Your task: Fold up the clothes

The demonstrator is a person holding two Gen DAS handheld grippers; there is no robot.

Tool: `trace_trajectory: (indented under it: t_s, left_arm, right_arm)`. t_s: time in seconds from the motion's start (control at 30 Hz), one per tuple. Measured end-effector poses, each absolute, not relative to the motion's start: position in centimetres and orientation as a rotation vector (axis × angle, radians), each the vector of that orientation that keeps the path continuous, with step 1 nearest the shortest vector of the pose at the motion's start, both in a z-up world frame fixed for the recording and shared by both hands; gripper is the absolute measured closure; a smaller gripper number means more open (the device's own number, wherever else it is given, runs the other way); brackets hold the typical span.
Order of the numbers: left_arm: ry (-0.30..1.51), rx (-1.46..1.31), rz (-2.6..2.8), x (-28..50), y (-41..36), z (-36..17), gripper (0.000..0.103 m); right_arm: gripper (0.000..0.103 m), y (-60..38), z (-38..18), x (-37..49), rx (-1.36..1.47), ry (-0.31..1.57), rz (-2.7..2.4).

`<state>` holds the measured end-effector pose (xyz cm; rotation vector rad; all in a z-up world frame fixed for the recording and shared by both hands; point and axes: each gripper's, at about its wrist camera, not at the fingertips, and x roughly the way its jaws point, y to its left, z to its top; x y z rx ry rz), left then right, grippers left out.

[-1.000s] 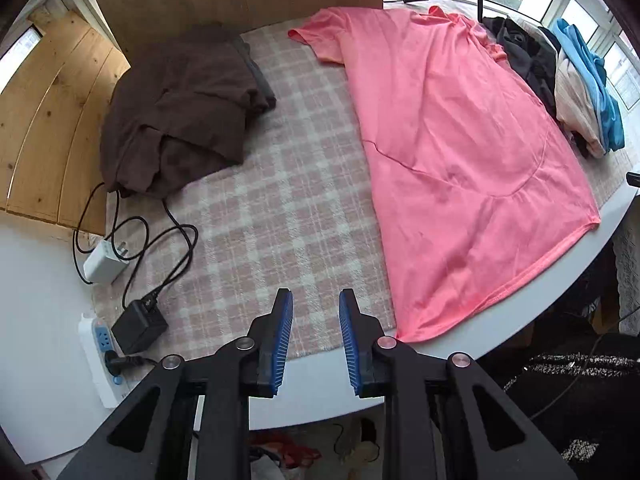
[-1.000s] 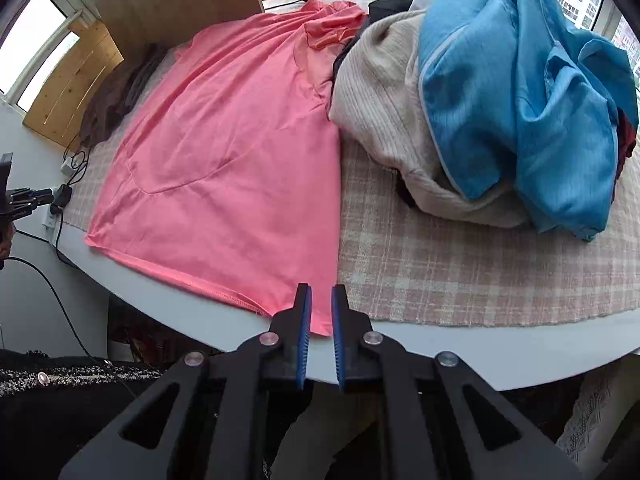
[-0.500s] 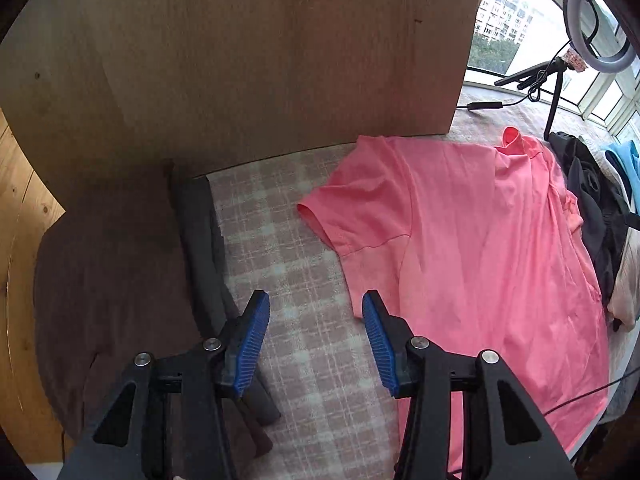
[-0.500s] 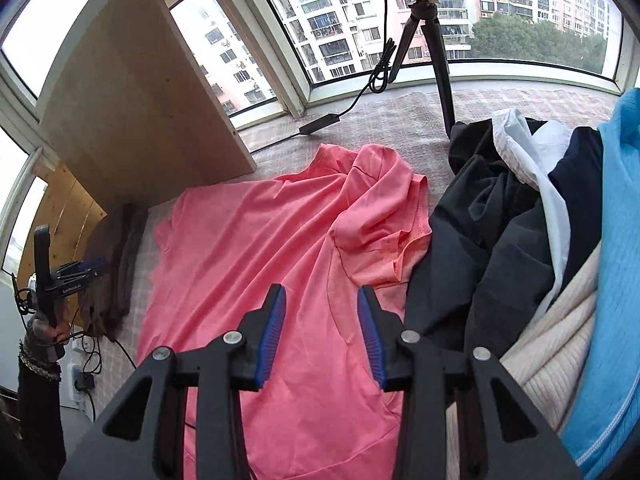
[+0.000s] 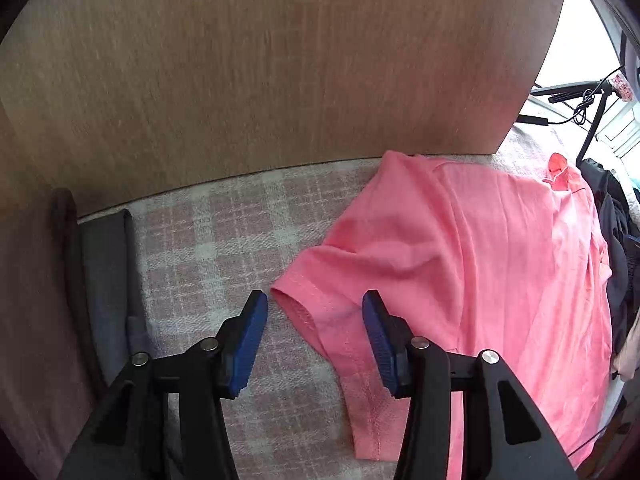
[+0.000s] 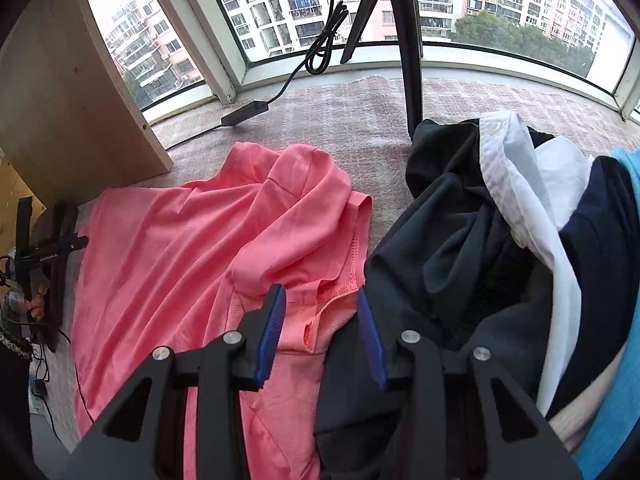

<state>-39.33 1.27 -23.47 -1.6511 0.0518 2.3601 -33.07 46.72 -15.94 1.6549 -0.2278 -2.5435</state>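
Observation:
A pink T-shirt lies spread on the checked cloth. In the left wrist view its left sleeve points toward me, and my left gripper stands open with the sleeve's cuff between its blue pads, just above the cloth. In the right wrist view the pink T-shirt has its right sleeve bunched and folded over. My right gripper is open over that sleeve's cuff, beside a dark garment. The other hand-held gripper shows at the far left there.
A wooden panel stands right behind the cloth. Folded brown and grey clothes lie left of the sleeve. A pile of dark, white and blue clothes sits at the right. A tripod and cable stand by the window.
Both grippers moved forward from the table's front edge to the shirt's far end and lowered onto the sleeves. Both jaws have spread wider.

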Motion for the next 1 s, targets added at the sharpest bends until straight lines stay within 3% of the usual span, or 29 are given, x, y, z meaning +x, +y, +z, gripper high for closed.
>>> trace_trajectory:
  t_s: [0.07, 0.33, 0.43, 0.5, 0.57, 0.7, 0.8, 1.0]
  left_arm:
    - [0.045, -1.634, 2.374, -39.4, 1.5, -23.2, 0.1]
    - [0.087, -1.595, 2.67, -38.0, -2.8, -17.6, 0.102]
    - [0.15, -1.771, 2.56, -38.4, -2.9, -19.4, 0.092]
    - [0.229, -1.794, 2.567, -38.0, -2.5, -19.7, 0.065]
    - [0.237, -1.746, 2.606, -37.4, -2.2, -18.8, 0.059]
    - [0.162, -1.682, 2.637, -36.3, -2.0, -16.1, 0.058]
    - [0.212, -1.635, 2.631, -36.6, -1.8, -14.1, 0.057]
    - [0.316, -1.593, 2.567, -35.2, 0.5, -13.4, 0.051]
  right_arm:
    - [0.066, 47.0, -16.5, -34.5, 1.657, -0.205, -2.541]
    - [0.064, 47.0, -18.8, -38.0, 1.681, -0.157, -2.509]
    - [0.064, 46.4, -19.5, -38.5, 1.699, -0.117, -2.475]
    - [0.064, 45.9, -19.3, -38.7, 1.687, -0.088, -2.471]
    - [0.063, 45.8, -18.7, -38.8, 1.66, -0.083, -2.473]
    - [0.052, 46.3, -17.9, -39.4, 1.627, -0.128, -2.462]
    - [0.052, 46.2, -18.4, -39.4, 1.675, -0.168, -2.38]
    - [0.052, 45.2, -20.0, -38.0, 1.75, -0.041, -2.315]
